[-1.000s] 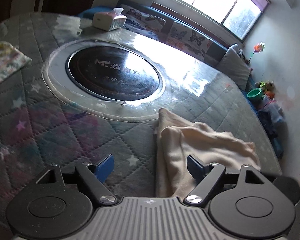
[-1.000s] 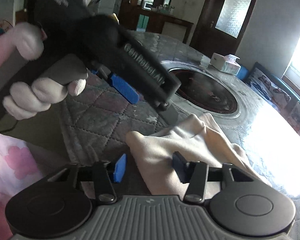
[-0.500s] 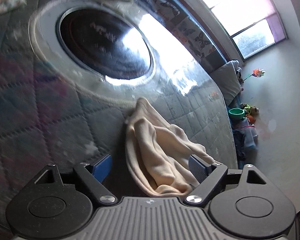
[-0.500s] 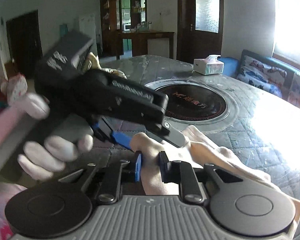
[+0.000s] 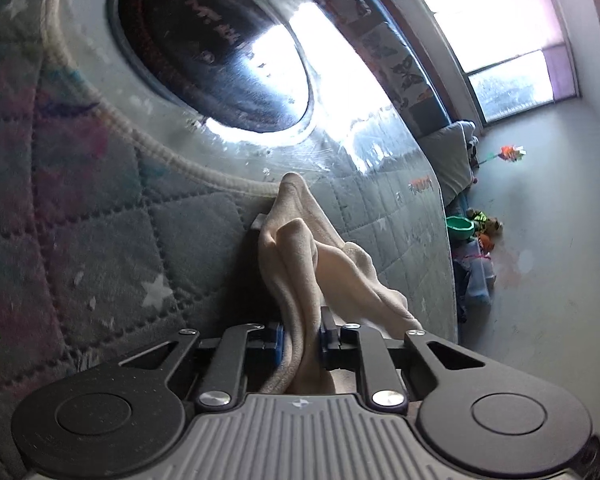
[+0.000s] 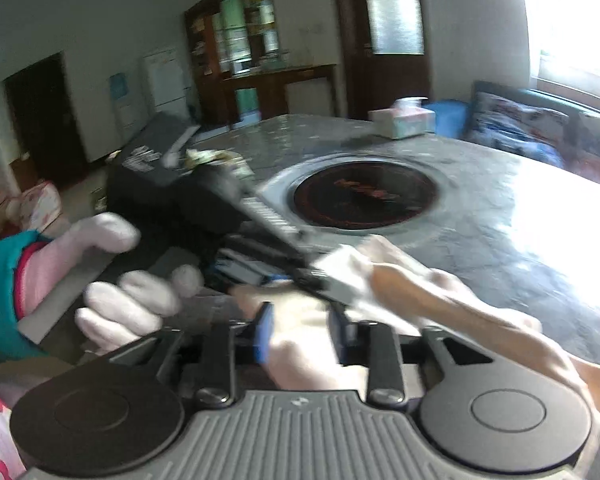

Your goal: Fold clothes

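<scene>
A cream cloth [image 5: 324, 264] lies bunched on the quilted grey table cover [image 5: 100, 240], next to a round glass inset. My left gripper [image 5: 300, 340] is shut on a fold of the cloth near its near end. In the right wrist view, the cloth [image 6: 440, 292] stretches to the right over the table. My right gripper [image 6: 300, 336] holds a bunch of the cloth between its jaws, which stand somewhat apart. The left gripper [image 6: 300, 276] also shows there, held by a white-gloved hand [image 6: 132, 300], pinching the cloth just ahead of my right gripper.
A round dark glass inset [image 5: 212, 48] sits in the table's middle. A tissue box [image 6: 402, 118] stands at the far edge. A patterned cloth [image 6: 216, 158] lies at the far left. The table edge [image 5: 448, 264] drops to the floor with toys [image 5: 472, 228].
My left gripper has closed on the cloth; it was open around it before. My right gripper's jaws stand wider apart on the cloth than half a second ago. Both views have shifted and tilted.
</scene>
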A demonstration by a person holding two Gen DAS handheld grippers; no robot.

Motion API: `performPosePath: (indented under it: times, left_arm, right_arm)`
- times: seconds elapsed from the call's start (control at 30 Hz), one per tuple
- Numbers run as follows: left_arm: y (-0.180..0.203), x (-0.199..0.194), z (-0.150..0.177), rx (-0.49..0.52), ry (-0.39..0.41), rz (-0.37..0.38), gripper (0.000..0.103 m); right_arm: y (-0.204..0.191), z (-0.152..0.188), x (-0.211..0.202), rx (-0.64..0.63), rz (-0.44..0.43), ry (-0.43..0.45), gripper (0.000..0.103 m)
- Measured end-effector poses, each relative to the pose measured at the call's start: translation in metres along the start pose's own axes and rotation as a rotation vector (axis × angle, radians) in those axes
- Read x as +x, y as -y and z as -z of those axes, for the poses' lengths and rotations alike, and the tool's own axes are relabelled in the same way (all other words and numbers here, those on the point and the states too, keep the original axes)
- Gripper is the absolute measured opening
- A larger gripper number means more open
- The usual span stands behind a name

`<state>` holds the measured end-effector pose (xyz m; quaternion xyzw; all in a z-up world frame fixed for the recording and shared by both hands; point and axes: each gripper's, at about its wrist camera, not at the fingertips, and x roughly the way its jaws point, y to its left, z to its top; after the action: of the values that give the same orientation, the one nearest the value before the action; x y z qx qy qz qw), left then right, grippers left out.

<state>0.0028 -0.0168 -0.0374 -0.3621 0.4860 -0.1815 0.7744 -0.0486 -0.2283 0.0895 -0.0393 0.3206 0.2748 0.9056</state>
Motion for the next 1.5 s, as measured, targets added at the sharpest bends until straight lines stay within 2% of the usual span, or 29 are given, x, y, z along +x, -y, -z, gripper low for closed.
performPosePath:
  times: [0.2, 0.3, 0.4, 0.53, 0.7, 0.8, 0.83, 0.93, 1.23, 1.3, 1.37, 1.5]
  left_arm:
    - [0.015, 0.0, 0.005, 0.126, 0.023, -0.034, 0.017]
    - [0.015, -0.002, 0.006, 0.163, 0.026, -0.045, 0.017]
    - [0.019, -0.001, 0.005, 0.206, 0.033, -0.058, 0.017]
    - [0.026, 0.002, 0.004, 0.25, 0.039, -0.079, 0.017]
    - [0.029, 0.005, 0.003, 0.289, 0.038, -0.092, 0.017]
    - [0.035, 0.008, 0.004, 0.318, 0.04, -0.1, 0.017]
    - [0.036, 0.007, 0.004, 0.33, 0.043, -0.104, 0.017]
    - [0.044, 0.005, 0.003, 0.37, 0.052, -0.107, 0.017]
    - [0.088, 0.012, -0.003, 0.494, 0.047, -0.046, 0.016]
    - [0.101, 0.022, -0.003, 0.52, 0.044, -0.034, 0.016]
    - [0.117, 0.035, -0.002, 0.542, 0.036, -0.02, 0.016]
    - [0.144, 0.063, -0.001, 0.553, 0.018, 0.007, 0.016]
  right_arm:
    - [0.04, 0.014, -0.015, 0.111, 0.121, -0.002, 0.037]
    - [0.072, 0.029, -0.023, 0.211, 0.227, -0.008, 0.037]
    - [0.097, 0.046, -0.035, 0.302, 0.284, -0.005, 0.037]
    - [0.118, 0.062, -0.036, 0.375, 0.321, -0.007, 0.037]
    - [0.128, 0.07, -0.036, 0.429, 0.311, 0.017, 0.037]
    - [0.123, 0.069, -0.035, 0.424, 0.293, 0.03, 0.035]
    - [0.12, 0.068, -0.035, 0.418, 0.29, 0.031, 0.025]
    - [0.114, 0.065, -0.032, 0.404, 0.279, 0.038, 0.012]
    - [0.105, 0.046, -0.072, 0.342, 0.367, 0.114, 0.01]
    - [0.11, 0.042, -0.083, 0.327, 0.406, 0.125, 0.009]
    - [0.119, 0.037, -0.096, 0.317, 0.455, 0.139, 0.002]
    - [0.145, 0.03, -0.122, 0.328, 0.544, 0.145, 0.002]
